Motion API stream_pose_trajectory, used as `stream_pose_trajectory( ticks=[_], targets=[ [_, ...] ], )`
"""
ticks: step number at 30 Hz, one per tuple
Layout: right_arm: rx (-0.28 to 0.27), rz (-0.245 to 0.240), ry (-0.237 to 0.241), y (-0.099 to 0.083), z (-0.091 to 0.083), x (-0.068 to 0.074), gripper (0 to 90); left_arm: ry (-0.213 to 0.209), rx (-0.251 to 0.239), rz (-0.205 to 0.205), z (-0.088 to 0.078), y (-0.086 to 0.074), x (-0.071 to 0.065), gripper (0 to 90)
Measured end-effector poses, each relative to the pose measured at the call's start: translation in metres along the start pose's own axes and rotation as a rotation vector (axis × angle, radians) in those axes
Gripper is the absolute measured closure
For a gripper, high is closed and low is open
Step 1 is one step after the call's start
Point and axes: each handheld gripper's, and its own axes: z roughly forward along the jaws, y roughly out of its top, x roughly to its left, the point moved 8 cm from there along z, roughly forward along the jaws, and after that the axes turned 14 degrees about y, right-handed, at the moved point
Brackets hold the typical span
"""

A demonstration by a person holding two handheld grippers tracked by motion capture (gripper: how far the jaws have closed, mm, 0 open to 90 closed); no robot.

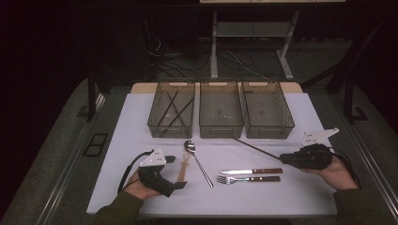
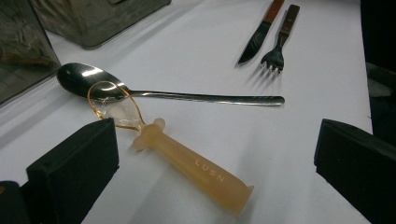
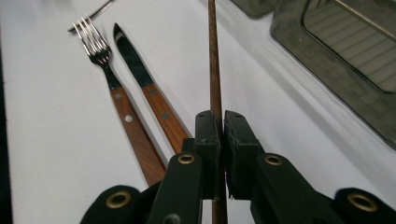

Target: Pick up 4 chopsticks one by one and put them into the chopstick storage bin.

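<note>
Right of the knife (image 1: 251, 171), right gripper (image 1: 285, 158) pinches one chopstick (image 1: 256, 147), thin, dark brown, slanting up toward the middle bin (image 1: 221, 125); left bin (image 1: 172, 126) already holds chopsticks; spoon (image 1: 197, 162), fork (image 1: 248, 179), knife, amber baby spoon (image 2: 187, 162) unsorted; left gripper (image 2: 215, 154) jaws spread over the baby spoon.

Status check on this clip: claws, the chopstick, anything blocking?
Right claw shut on chopstick. Left claw open over amber spoon. Fork and knife beside chopstick, not blocking.
</note>
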Motion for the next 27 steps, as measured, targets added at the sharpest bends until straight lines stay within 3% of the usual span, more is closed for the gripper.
stream_pose_trajectory(
  ticks=[13, 27],
  targets=[
    [-0.045, 0.010, 0.029, 0.020, 0.006, 0.014, 84.8, 0.002, -0.001, -0.002, 0.000, 0.000, 0.000, 0.0],
    [-0.090, 0.023, -0.009, 0.052, 0.011, 0.016, 84.8, 0.005, 0.003, -0.001, 0.001, 0.000, 0.001, 0.0]
  ],
)
